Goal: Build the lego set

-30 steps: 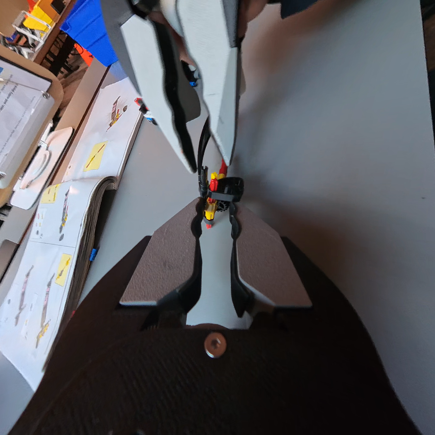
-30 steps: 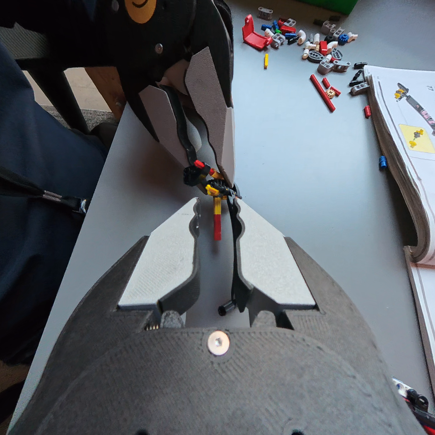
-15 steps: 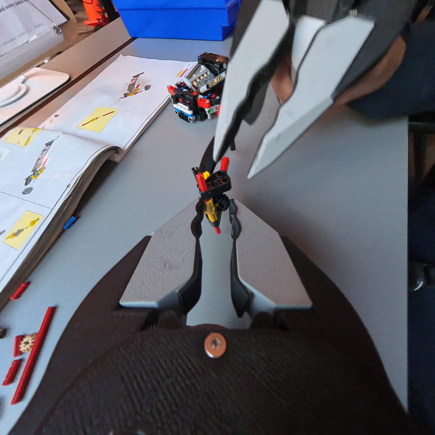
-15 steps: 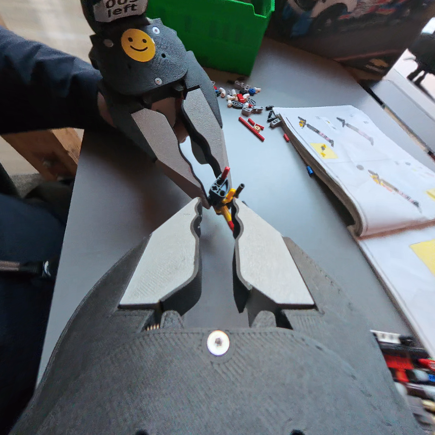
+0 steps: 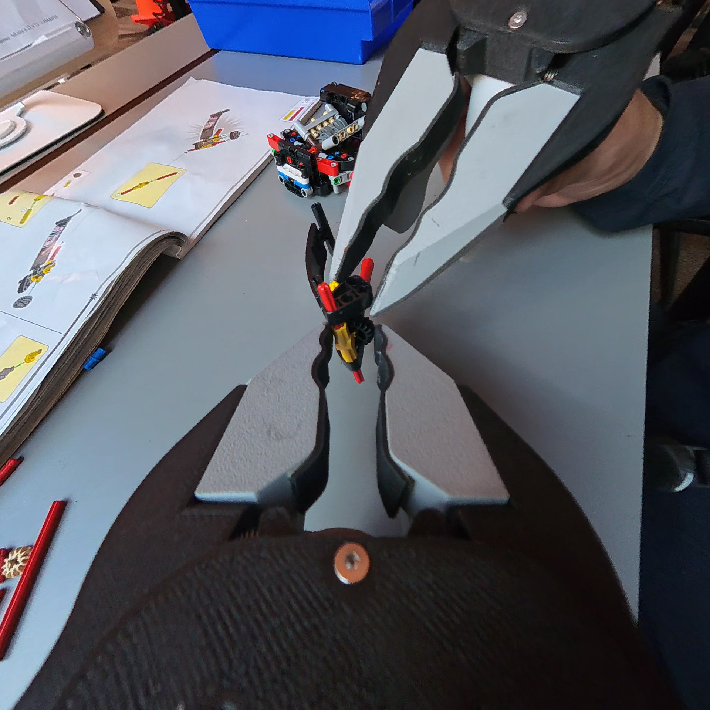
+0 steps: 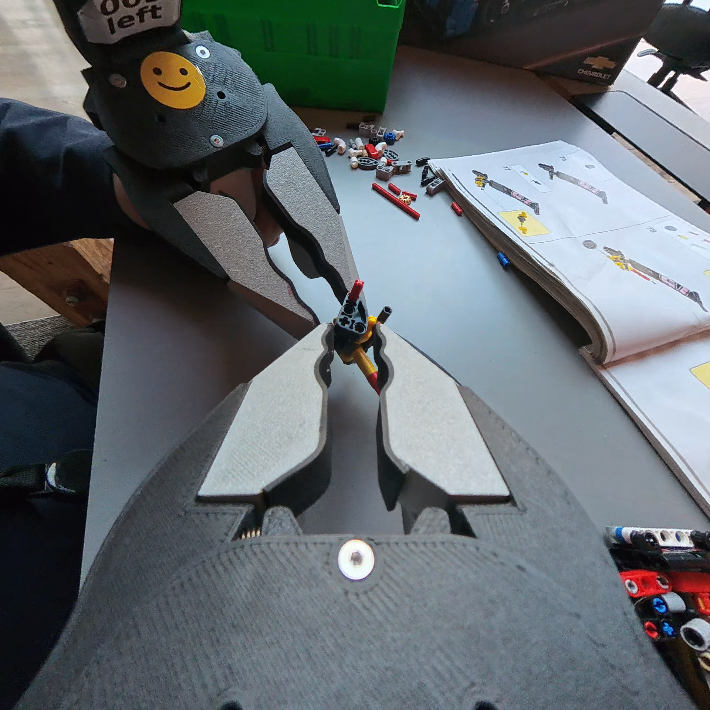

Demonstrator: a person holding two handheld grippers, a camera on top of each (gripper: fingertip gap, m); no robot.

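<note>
Gripping from both sides, the two tongs meet on one small brick assembly [image 5: 347,307] of black, yellow and red parts, held above the grey table [image 5: 499,345] near the middle of both views. The left gripper [image 5: 350,338] has its fingertips closed around the lower end, by the yellow connector and a black gear, with a red axle tip poking down between them. The right gripper [image 6: 352,336] clamps the same assembly [image 6: 351,320] around its black and yellow middle, its pads pressing from either side; a yellow-and-red axle runs back along its right finger, and a red pin sticks up from the black rounded beam. An open instruction booklet [image 5: 115,215] lies at the left of the left wrist view, with a partly built brick model [image 5: 319,153] beyond it at upper centre and a blue bin [image 5: 299,27] along the top edge. Loose brick parts [image 6: 369,153] are scattered in the upper middle of the right wrist view, before a green bin [image 6: 307,50].
</note>
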